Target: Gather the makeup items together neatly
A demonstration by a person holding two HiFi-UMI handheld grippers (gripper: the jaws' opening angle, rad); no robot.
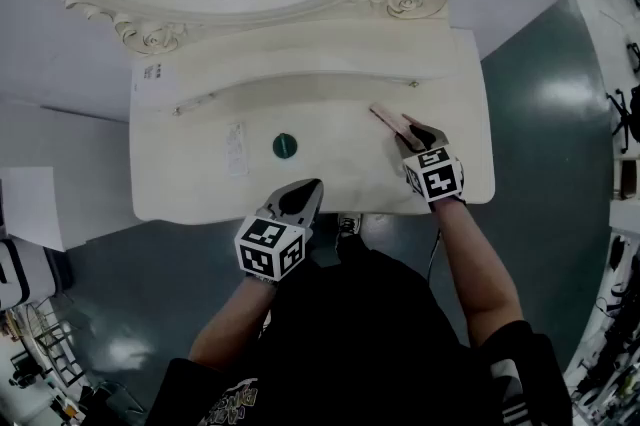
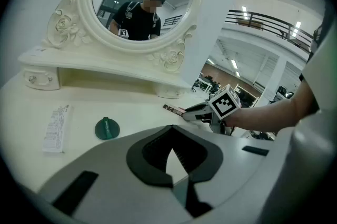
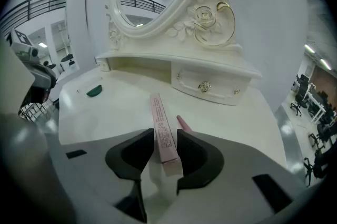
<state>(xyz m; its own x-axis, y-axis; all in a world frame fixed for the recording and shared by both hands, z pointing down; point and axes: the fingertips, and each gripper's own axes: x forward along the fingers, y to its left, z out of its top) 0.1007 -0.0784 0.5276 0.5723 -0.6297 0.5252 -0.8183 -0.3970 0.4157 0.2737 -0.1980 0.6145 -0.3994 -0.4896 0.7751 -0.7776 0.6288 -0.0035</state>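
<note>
R tongs (image 1: pixel 416 133) spread, straddling the pink box (image 3: pixel 159 123) lying on the table's (image 1: pixel 330 109) right side, so I can pinch it. L tongs (image 1: pixel 304 192) pressed together, empty, parked by the front edge.

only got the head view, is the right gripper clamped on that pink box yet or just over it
Observer: The right gripper view shows the right gripper with its jaws apart. The pink box lies lengthwise between them and is not visibly squeezed.
Operator: anything next to the box i could knock
Observer: Yes, in that same view a slim pink stick pokes out just right of the box, partly hidden by one jaw.
Operator: and the left one, holding anything
Observer: No. The left gripper view shows the left gripper with its jaws together and nothing between them.
</note>
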